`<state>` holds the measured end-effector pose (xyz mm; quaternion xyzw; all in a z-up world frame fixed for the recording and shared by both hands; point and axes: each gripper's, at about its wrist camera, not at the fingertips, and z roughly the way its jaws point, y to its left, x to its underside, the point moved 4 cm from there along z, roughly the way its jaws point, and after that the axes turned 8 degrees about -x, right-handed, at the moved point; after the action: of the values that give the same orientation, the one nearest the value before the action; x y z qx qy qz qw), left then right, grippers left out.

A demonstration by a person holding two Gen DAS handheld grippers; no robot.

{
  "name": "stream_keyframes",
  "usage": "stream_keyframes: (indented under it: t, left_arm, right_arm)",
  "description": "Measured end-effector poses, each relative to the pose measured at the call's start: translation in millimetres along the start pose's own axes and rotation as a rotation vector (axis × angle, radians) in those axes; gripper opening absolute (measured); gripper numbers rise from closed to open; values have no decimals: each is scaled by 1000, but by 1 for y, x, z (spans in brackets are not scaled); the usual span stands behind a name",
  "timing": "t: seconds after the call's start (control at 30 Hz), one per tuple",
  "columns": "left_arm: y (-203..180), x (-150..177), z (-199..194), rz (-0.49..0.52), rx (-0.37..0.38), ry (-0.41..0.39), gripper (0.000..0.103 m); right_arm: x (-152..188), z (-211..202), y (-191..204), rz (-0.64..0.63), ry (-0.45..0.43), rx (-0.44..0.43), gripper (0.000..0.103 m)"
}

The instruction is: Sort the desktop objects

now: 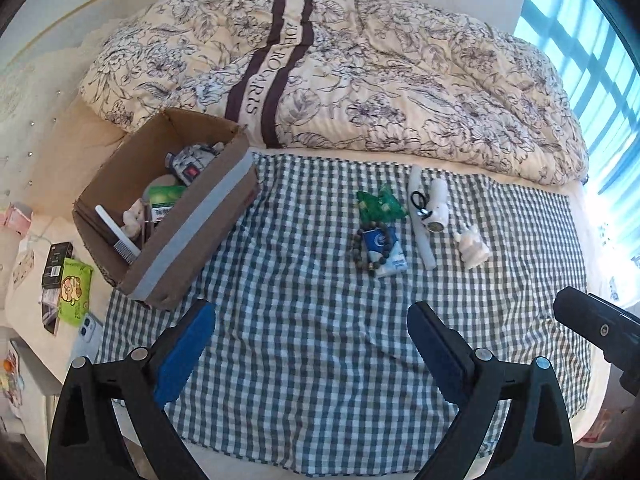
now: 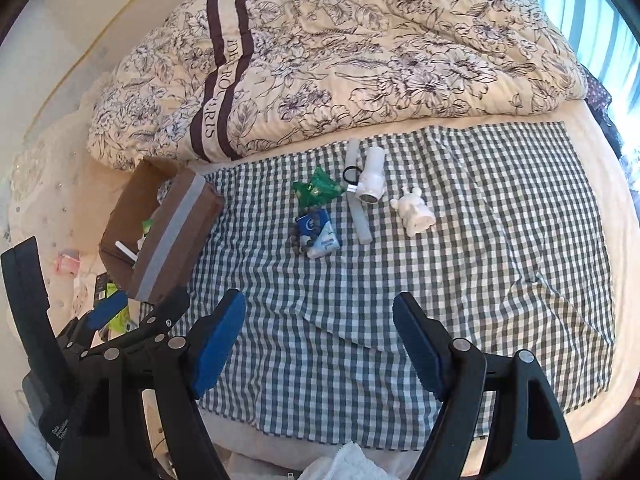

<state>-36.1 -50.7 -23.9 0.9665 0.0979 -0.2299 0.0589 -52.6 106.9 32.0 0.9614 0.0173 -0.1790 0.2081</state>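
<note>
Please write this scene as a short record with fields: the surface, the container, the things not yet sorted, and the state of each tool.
surface: checked cloth on a bed
container: cardboard box, left on the cloth, open, already holds a comb and other items
unsorted: green packet, tissue pack with bead bracelet, white tube, white handheld device, white figurine
left tool: open, empty
right tool: open, empty

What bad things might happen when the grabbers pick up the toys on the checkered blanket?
The bead bracelet lies around the blue tissue pack, so lifting one may drag the other. The white fan rests across the long white strip and could roll off. The checkered cloth is loose and might bunch under a finger.
</note>
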Motion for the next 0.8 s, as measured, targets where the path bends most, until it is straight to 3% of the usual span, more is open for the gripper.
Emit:
stream_keyframes:
  t: [0.43, 0.8]
  left_arm:
    - [27, -8, 27, 23, -15, 32, 99]
    - [-4, -7, 69, 107, -18, 85, 100]
  right_arm:
    - [-4, 29, 30, -19, 36, -1, 76]
    - [0, 55, -4, 47, 67, 43, 76]
